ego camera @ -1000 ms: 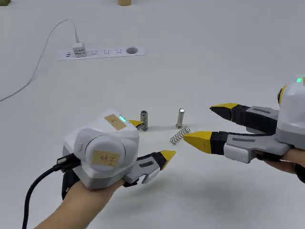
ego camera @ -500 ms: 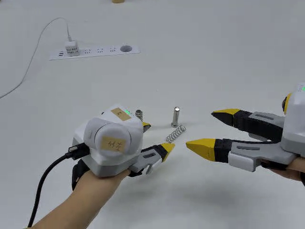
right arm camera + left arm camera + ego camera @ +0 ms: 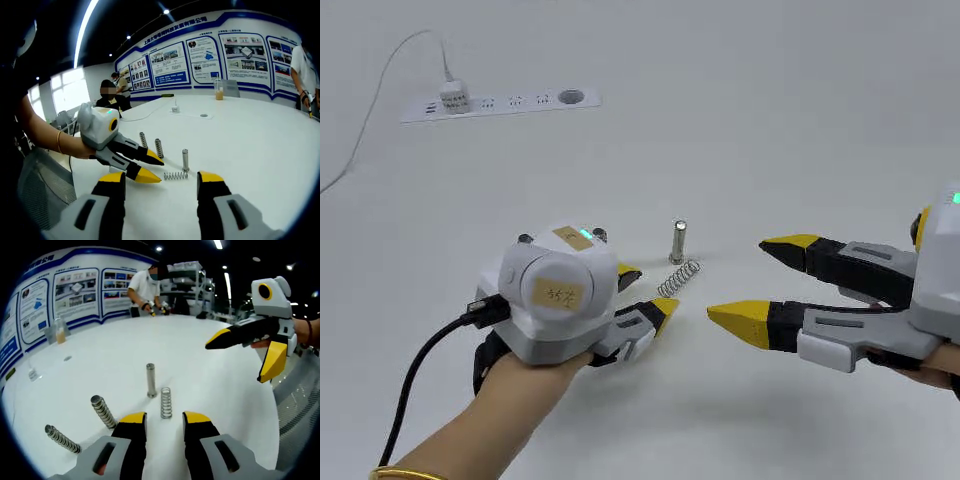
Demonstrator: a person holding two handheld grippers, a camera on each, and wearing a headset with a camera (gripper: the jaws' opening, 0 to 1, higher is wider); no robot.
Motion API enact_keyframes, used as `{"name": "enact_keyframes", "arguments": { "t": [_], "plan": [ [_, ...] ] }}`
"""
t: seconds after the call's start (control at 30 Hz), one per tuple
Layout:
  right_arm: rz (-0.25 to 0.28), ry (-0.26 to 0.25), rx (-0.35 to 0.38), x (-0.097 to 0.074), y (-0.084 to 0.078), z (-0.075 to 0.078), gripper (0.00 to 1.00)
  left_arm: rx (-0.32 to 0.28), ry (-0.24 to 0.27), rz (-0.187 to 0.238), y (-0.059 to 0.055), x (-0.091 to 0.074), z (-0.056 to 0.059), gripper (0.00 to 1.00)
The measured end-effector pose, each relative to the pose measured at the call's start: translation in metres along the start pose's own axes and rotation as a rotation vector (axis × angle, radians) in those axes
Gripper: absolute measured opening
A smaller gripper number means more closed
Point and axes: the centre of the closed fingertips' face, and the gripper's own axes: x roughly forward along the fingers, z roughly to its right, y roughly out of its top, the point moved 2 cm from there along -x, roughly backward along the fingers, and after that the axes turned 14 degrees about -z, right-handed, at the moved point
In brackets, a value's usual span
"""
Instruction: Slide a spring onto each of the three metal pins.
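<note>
Plainly: white workbench (image 3: 770, 120), spring (image 3: 679, 278), postered wall (image 3: 200, 50).

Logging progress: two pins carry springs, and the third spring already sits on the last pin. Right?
No. The third spring lies loose on the table beside the bare last pin, as the head view shows. The rest holds.

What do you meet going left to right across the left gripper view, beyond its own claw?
First pin with spring → second pin with spring → bare pin → loose spring → right claw, held open above the table.
</note>
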Motion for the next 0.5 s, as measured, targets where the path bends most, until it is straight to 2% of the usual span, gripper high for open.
{"name": "enact_keyframes", "arguments": {
  "t": [0.17, 0.33, 0.5],
  "plan": [
    [-0.007, 0.004, 0.006, 0.0, -0.006, 0.001, 0.59, 0.01, -0.013, -0.003, 0.001, 0.006, 0.001, 0.27],
    [-0.019, -0.011, 0.015, -0.001, -0.011, 0.004, 0.58, 0.02, -0.02, -0.025, -0.003, 0.012, 0.001, 0.24],
    [-0.016, -0.02, 0.042, -0.002, -0.015, 0.007, 0.57, 0.021, -0.023, -0.021, -0.002, 0.015, 0.0, 0.21]
  ]
}}
